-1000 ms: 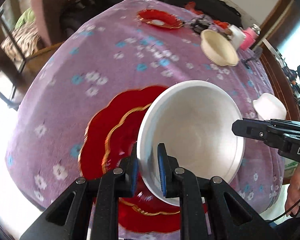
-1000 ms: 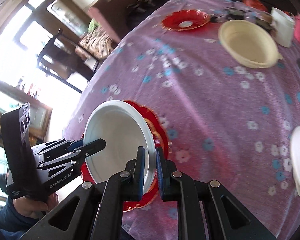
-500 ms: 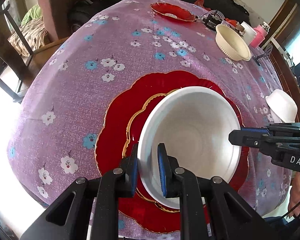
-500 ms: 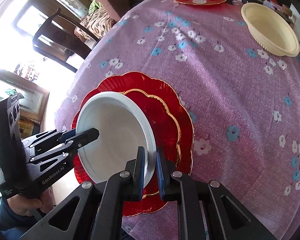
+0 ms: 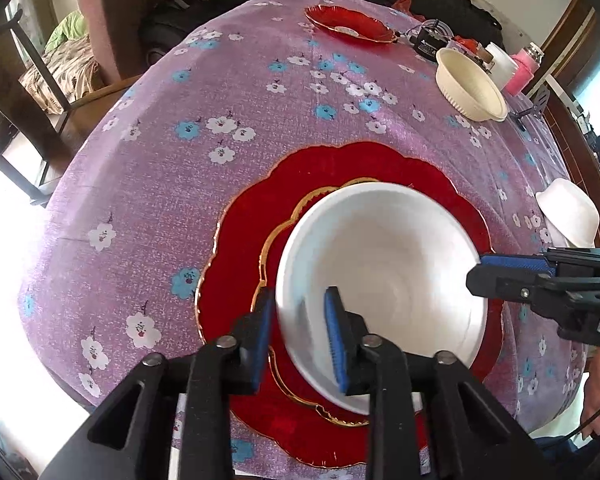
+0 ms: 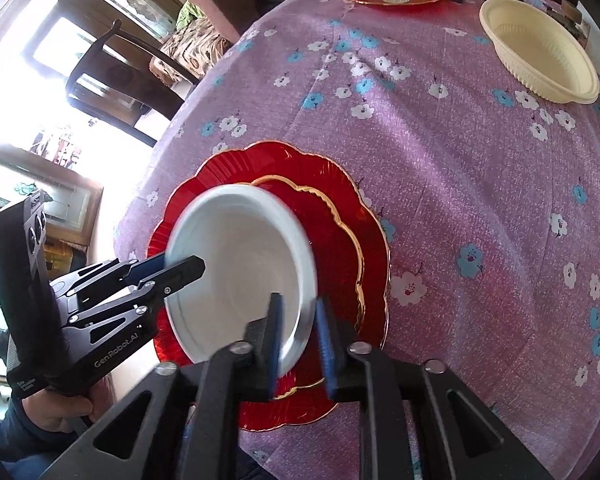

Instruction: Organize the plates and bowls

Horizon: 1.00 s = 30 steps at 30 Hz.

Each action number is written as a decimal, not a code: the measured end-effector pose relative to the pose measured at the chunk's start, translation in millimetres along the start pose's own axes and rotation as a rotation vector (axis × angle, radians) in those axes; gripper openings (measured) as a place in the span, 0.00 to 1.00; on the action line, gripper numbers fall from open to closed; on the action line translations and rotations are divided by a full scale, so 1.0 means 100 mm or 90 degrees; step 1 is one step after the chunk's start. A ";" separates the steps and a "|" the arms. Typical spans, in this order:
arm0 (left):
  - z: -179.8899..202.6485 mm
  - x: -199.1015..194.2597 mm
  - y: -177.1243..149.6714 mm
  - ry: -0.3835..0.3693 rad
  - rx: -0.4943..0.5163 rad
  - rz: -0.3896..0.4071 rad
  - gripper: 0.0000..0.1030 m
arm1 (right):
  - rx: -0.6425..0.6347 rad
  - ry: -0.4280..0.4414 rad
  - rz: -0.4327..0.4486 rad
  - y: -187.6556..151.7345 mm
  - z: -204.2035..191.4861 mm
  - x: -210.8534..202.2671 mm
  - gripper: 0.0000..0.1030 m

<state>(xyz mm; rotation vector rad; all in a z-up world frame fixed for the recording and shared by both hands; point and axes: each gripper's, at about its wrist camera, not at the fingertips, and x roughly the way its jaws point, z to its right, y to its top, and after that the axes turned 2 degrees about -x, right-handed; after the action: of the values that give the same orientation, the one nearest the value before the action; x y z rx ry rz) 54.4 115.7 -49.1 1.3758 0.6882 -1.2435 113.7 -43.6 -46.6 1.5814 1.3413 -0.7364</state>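
Observation:
A white bowl (image 5: 384,280) sits on a small red gold-rimmed plate (image 5: 296,220) stacked on a large red scalloped plate (image 5: 332,164). My left gripper (image 5: 298,336) straddles the bowl's near rim with its jaws parted, a gap showing on each side. My right gripper (image 6: 298,332) straddles the opposite rim (image 6: 306,280), jaws also parted. Each gripper shows in the other's view, the right one (image 5: 540,280) and the left one (image 6: 140,280). The same bowl (image 6: 240,264) and plates (image 6: 340,216) show in the right wrist view.
On the purple flowered tablecloth (image 5: 204,132), a cream ribbed bowl (image 5: 470,84) and another red plate (image 5: 348,28) lie at the far side. An upturned white bowl (image 5: 568,212) is at right. Cups and a pink bottle (image 5: 524,68) stand beyond. Chairs (image 6: 132,76) flank the table.
The bowl came down onto the stacked red plates. Both grippers' jaws have widened off the bowl's rim.

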 end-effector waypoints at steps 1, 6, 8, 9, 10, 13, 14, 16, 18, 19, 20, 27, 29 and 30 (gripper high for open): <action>0.00 -0.01 0.01 0.000 0.000 0.000 0.29 | 0.000 0.002 0.006 0.00 0.00 -0.03 0.33; 0.03 -0.17 0.08 0.013 0.005 0.024 0.33 | 0.011 0.028 0.045 -0.04 0.07 -0.27 0.36; 0.07 -0.25 0.12 0.013 0.012 0.036 0.33 | 0.030 0.046 0.074 -0.07 0.17 -0.43 0.36; 0.10 -0.29 0.14 0.011 0.016 0.043 0.33 | 0.046 0.052 0.093 -0.10 0.26 -0.54 0.35; 0.14 -0.34 0.17 0.010 0.023 0.052 0.34 | 0.063 0.056 0.109 -0.14 0.36 -0.64 0.35; 0.31 -0.44 0.23 0.004 0.053 0.070 0.35 | 0.141 0.067 0.166 -0.34 0.76 -0.99 0.35; 0.38 -0.46 0.24 0.000 0.065 0.074 0.36 | 0.173 0.067 0.187 -0.44 0.93 -1.12 0.35; 0.53 -0.49 0.26 -0.008 0.092 0.080 0.38 | 0.229 0.064 0.224 -0.63 1.20 -1.36 0.35; 0.68 -0.49 0.25 -0.013 0.125 0.080 0.38 | 0.295 0.060 0.273 -0.89 1.52 -1.66 0.35; 0.73 -0.47 0.25 -0.018 0.136 0.078 0.38 | 0.328 0.058 0.296 -1.00 1.67 -1.79 0.36; 0.79 -0.46 0.24 -0.025 0.146 0.074 0.38 | 0.363 0.057 0.322 -1.13 1.83 -1.93 0.39; 1.20 -0.37 0.16 -0.050 0.225 0.057 0.38 | 0.545 0.061 0.404 -1.70 2.66 -2.26 0.55; 1.31 -0.35 0.14 -0.053 0.247 0.052 0.38 | 0.576 0.094 0.413 -1.73 2.79 -2.18 0.55; 1.35 -0.34 0.14 -0.055 0.257 0.049 0.38 | 0.584 0.103 0.412 -1.72 2.83 -2.13 0.55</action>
<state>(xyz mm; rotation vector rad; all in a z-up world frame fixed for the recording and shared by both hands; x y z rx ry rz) 18.3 -7.2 8.5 1.6464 0.3293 -1.4208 -70.9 -390.9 -20.9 2.6560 0.4804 -0.8586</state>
